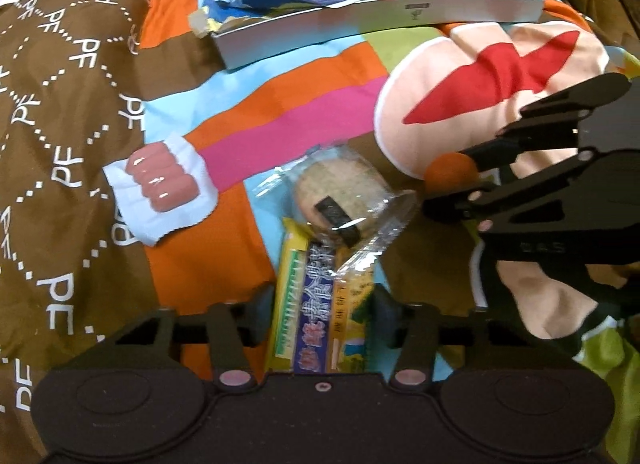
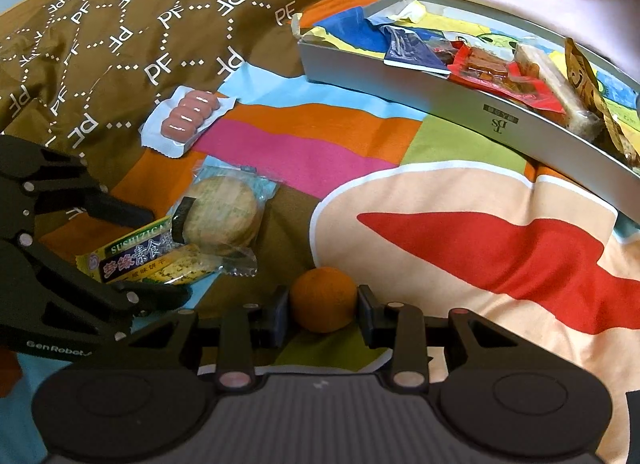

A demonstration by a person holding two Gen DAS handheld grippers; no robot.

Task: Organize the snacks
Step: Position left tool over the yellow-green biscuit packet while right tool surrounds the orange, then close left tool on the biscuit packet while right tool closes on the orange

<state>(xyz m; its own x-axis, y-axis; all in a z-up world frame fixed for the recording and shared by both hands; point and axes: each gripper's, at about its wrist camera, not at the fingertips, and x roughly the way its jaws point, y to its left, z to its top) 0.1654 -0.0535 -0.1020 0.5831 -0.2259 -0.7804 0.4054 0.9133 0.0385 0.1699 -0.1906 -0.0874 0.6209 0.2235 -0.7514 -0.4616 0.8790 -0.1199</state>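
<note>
R gripper (image 2: 323, 314): jaws either side of orange (image 2: 323, 305), pads touching or nearly so; firm pinch or not, cannot tell. Risk: round fruit on soft bed quilt (image 2: 460, 200) may roll or pop out if squeeze is off-centre.
L gripper (image 1: 323, 314): jaws spread astride yellow biscuit pack (image 1: 320, 304), not closed. Risk: clear-wrapped round biscuits (image 1: 340, 200) overlap its far end, could drag along or slide off.
Sausage pack (image 1: 160, 188): ahead-left of L gripper, loose on quilt.
Grey tray (image 2: 460, 104): farthest, ahead-right of R gripper. Holds blue wrapper, red pack, pale bar, brown snack; fairly full, edge items could spill.
</note>
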